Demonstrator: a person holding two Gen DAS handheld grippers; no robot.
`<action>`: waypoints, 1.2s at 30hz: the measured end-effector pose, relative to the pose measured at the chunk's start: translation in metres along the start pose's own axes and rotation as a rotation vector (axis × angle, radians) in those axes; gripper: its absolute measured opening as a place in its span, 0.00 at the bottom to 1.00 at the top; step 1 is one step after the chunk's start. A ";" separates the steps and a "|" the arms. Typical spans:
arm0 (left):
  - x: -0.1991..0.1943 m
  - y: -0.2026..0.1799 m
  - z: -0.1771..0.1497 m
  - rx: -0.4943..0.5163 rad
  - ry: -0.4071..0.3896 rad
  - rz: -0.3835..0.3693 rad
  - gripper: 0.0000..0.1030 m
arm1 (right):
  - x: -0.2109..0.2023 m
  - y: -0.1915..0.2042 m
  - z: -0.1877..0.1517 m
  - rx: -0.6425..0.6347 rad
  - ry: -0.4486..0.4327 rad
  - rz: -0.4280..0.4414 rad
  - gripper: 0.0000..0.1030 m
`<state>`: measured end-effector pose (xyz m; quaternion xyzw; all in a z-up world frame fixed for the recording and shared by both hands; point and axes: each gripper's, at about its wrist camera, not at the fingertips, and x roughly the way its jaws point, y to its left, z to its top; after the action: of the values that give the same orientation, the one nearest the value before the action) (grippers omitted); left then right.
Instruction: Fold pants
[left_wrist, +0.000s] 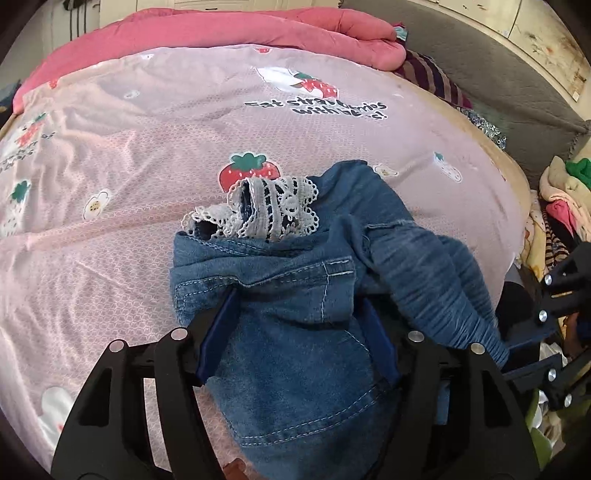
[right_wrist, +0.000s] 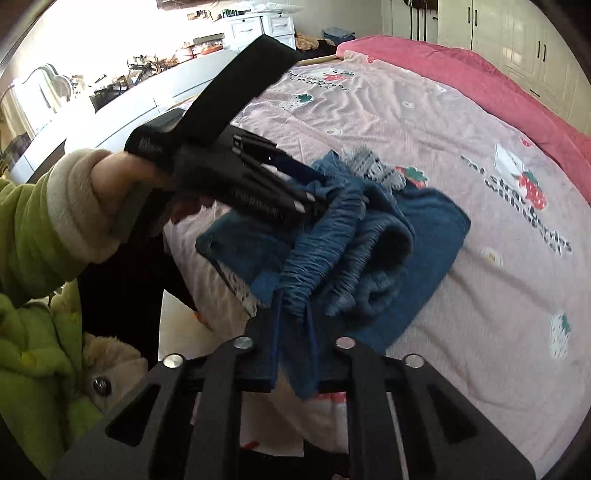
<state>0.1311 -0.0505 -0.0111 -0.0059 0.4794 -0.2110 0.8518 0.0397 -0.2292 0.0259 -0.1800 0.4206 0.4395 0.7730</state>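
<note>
Lying bunched on the pink strawberry-print bed sheet (left_wrist: 147, 206), the denim pants (left_wrist: 295, 295) took up the lower middle of the left wrist view, their white lace trim (left_wrist: 266, 210) crumpled at 12 o'clock of the heap. The left tool (left_wrist: 299, 339) had its blue-padded fingers (left_wrist: 218, 332) spread apart, denim lying between them; whether the pads actually pressed the cloth could not be told. At 3 o'clock in that view, the black frame of the right tool (left_wrist: 554, 295) showed at the bed's edge.

In the right wrist view, the right tool (right_wrist: 295, 332) was clamped together on the gathered elastic waistband (right_wrist: 306, 273), a fold of denim hanging down past its fingers. The pants (right_wrist: 424, 236) spread out toward 1 o'clock from there. At 10 o'clock, the left hand (right_wrist: 122, 177) in a green sleeve (right_wrist: 33, 236) gripped the left tool (right_wrist: 314, 199), whose tip met the denim. A pink quilt (left_wrist: 221, 33) lay along the far side of the bed.
</note>
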 end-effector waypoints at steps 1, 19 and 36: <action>0.001 0.000 0.000 -0.002 0.000 -0.002 0.57 | 0.002 -0.003 -0.005 0.006 0.006 -0.010 0.10; -0.009 -0.008 -0.005 0.012 -0.059 0.025 0.62 | -0.004 -0.019 -0.011 0.203 -0.050 0.018 0.30; -0.053 -0.025 -0.008 0.059 -0.155 0.057 0.75 | -0.034 -0.030 0.003 0.306 -0.179 -0.084 0.78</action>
<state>0.0916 -0.0524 0.0329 0.0168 0.4054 -0.1995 0.8920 0.0576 -0.2620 0.0523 -0.0379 0.4042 0.3519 0.8434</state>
